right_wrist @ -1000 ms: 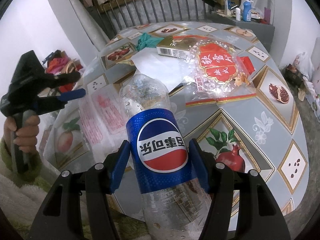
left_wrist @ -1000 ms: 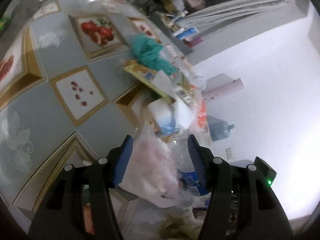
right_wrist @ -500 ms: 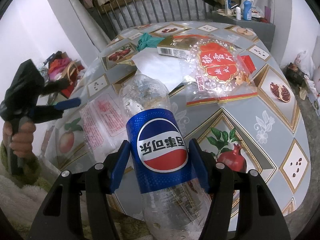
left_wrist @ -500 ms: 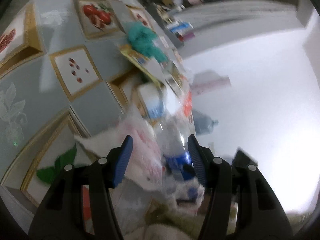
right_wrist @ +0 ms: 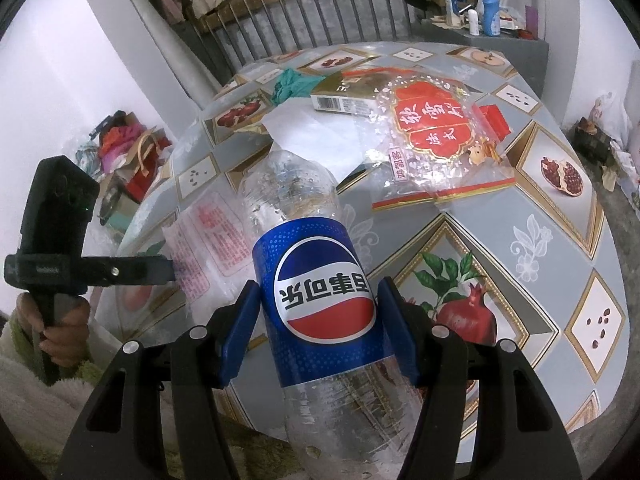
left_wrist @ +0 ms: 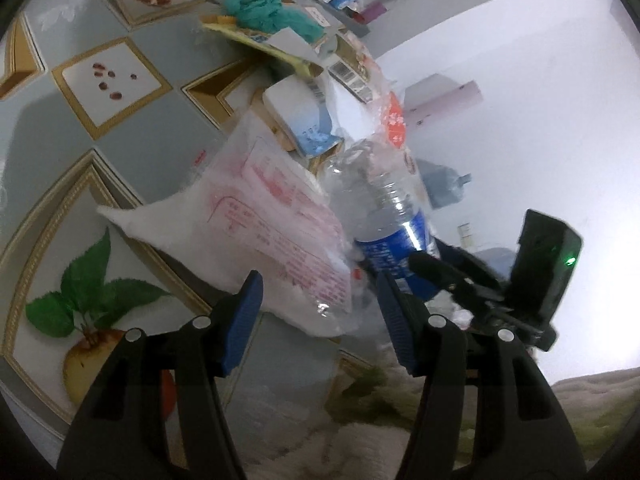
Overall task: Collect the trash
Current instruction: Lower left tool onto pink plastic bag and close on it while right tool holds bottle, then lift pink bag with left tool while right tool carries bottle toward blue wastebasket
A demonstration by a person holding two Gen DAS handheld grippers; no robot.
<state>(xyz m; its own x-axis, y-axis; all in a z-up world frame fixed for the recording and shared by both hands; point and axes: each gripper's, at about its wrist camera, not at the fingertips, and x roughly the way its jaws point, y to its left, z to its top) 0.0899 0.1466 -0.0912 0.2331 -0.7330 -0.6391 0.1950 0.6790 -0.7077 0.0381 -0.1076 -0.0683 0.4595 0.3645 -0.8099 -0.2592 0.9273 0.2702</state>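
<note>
Right, my right tongs (right_wrist: 316, 330) are clamped on the plastic bottle (right_wrist: 320, 304), both blue pads pressed flat against the blue label band, one on each side. They tilt steeply down toward the table (right_wrist: 500, 216). The bottle's long axis runs straight along the tongs: its rounded clear end points away from me over the table edge, the rest of the clear body comes back under the handles. The logo on the label reads upside down from my side.

Over to my left tongs (left_wrist: 320, 316): they're spread, nothing pinched. The near corner of the clear plastic bag (left_wrist: 264, 220) with pink print pokes into the gap between the pads, but neither pad presses on it. In the right wrist view I see the left tongs side-on, held about level at the table's left edge, with a hand (right_wrist: 60, 328) wrapped round the grip and a fuzzy sleeve below it.

The bag lies partly on the table, just left of the bottle and touching it.

Further out on the table: a white sheet (right_wrist: 316, 136), a flat carton (right_wrist: 348, 98) with a barcode end, a clear packet with a red and gold emblem (right_wrist: 436, 132), and a crumpled teal cloth (right_wrist: 294, 84) at the far side.
</note>
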